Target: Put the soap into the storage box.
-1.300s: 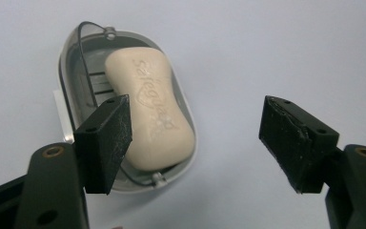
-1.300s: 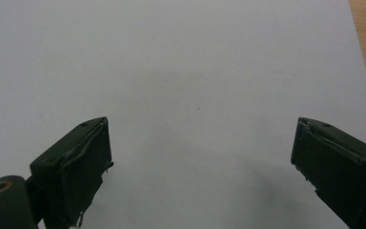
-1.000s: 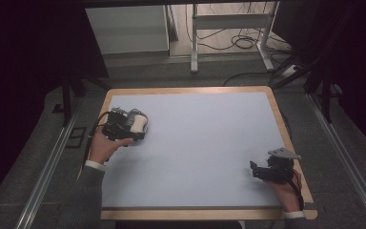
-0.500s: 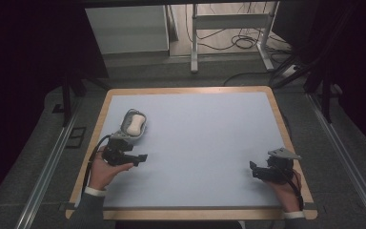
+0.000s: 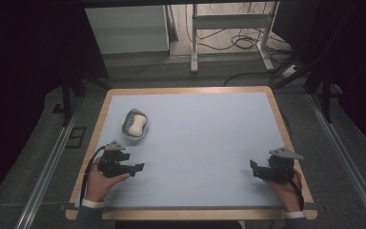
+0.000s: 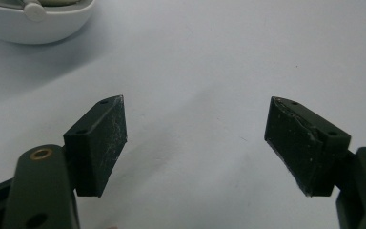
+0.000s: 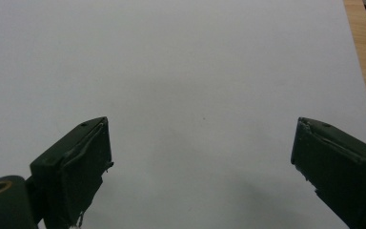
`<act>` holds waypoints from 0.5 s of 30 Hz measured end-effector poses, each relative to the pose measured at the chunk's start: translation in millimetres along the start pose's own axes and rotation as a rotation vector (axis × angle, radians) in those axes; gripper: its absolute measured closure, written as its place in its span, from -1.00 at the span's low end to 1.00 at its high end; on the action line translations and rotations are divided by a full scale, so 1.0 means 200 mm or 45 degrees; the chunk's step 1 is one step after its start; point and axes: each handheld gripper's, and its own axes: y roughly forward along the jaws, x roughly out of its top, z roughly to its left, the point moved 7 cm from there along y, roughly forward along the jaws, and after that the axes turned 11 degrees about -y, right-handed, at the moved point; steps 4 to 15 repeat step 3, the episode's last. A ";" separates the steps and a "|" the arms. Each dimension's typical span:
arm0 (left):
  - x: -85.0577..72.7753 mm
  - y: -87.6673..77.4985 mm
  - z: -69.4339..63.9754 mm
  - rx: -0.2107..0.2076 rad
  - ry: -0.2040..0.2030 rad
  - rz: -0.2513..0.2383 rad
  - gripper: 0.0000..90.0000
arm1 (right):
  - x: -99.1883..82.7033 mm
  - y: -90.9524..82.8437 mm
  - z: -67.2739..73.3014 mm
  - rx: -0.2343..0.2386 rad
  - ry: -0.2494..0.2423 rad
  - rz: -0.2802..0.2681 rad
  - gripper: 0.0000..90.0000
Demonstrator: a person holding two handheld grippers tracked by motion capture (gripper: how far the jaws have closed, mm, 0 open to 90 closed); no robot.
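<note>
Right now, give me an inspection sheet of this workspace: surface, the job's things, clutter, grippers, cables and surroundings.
Surface: pale blue mat on a table with a wooden rim, flat and bare apart from one item.
Job's things: white soap bar lying in a grey-white soap dish, near the mat's far left, touched by neither gripper.
Clutter: nothing seen.
Grippers: left gripper low at the near left, short of the dish, jaws have just been opening, nothing between them; right gripper at the near right, jaws open and empty.
Cables: a black cable trails from the left gripper; loose cables on the floor beyond the table.
Surroundings: metal frame legs, a pale cabinet, dark curtains at both sides.
</note>
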 end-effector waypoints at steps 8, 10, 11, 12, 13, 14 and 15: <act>0.00 0.00 0.00 -0.005 -0.003 -0.005 -0.52 | 0.01 0.00 0.00 0.002 -0.010 -0.002 -0.86; 0.00 0.00 0.00 -0.005 -0.003 -0.005 -0.52 | 0.01 0.00 0.00 0.002 -0.010 -0.002 -0.86; 0.00 0.00 0.00 -0.005 -0.003 -0.005 -0.52 | 0.01 0.00 0.00 0.002 -0.010 -0.002 -0.86; 0.00 0.00 0.00 -0.005 -0.003 -0.005 -0.52 | 0.01 0.00 0.00 0.002 -0.010 -0.002 -0.86; 0.00 0.00 0.00 -0.005 -0.003 -0.005 -0.52 | 0.01 0.00 0.00 0.002 -0.010 -0.002 -0.86; 0.00 0.00 0.00 -0.005 -0.003 -0.005 -0.52 | 0.01 0.00 0.00 0.002 -0.010 -0.002 -0.86; 0.00 0.00 0.00 -0.005 -0.003 -0.005 -0.52 | 0.01 0.00 0.00 0.002 -0.010 -0.002 -0.86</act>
